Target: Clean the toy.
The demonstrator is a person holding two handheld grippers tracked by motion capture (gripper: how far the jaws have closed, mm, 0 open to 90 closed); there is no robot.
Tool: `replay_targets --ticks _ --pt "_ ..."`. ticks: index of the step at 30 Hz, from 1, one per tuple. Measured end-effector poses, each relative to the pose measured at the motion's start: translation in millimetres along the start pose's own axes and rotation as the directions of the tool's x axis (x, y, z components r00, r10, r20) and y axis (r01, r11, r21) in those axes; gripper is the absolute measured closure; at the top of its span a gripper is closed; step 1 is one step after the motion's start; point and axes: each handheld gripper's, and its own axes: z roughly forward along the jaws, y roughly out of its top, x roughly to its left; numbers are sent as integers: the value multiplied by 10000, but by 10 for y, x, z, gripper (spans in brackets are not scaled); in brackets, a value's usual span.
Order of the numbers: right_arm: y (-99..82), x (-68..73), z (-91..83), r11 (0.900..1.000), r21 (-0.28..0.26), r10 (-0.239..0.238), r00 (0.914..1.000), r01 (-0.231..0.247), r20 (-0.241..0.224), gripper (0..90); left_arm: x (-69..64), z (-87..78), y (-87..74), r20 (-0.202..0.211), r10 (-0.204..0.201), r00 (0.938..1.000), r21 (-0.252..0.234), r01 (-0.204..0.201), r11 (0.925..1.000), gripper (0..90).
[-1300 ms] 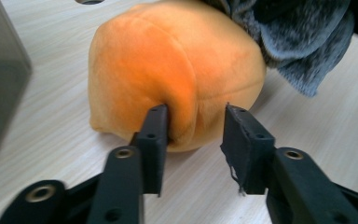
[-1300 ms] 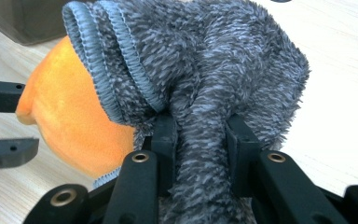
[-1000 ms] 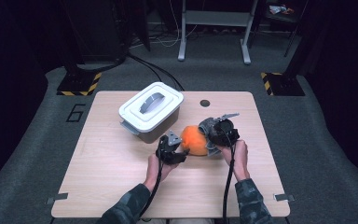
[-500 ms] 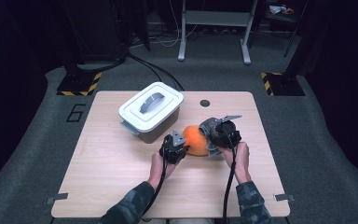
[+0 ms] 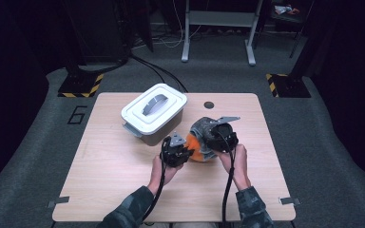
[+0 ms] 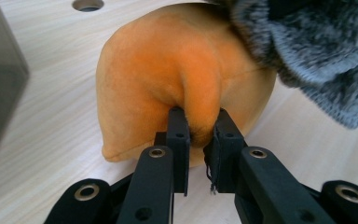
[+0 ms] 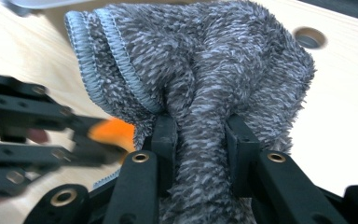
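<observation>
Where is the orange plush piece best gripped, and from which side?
Grip the raised fold on the near side of the orange plush piece, coming in low from the person's side. The soft fabric bunches into a narrow ridge there, and the left gripper is already shut on it. The grey fuzzy cloth covers its far side, pinched by the right gripper.

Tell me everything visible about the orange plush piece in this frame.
The orange plush piece is a soft, rounded, short-pile lump resting on the wooden table, right of the lidded white box. The left gripper, whose jaws have just been closing, pinches a raised fold on its near side. A shaggy grey cloth, clamped by the right gripper, lies against its far right side.
</observation>
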Motion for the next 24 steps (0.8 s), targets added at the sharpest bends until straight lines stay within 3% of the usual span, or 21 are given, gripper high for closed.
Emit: replay_targets --ticks 4,9,11,24 --pt "33 70 106 9998 140 -128 9999 128 3 693 3 24 -6 -61 -58 10000 134 59 9999 801" --pt "31 86 159 9988 241 -430 9986 423 307 693 49 50 -16 56 -627 9980 175 626 9979 801" --pt "23 80 159 9989 257 -414 9985 405 363 693 43 51 -14 70 -586 9983 212 584 9981 801" --pt "-162 -266 127 9984 405 353 9949 -393 948 691 60 57 -21 101 -524 9986 165 522 9985 800"
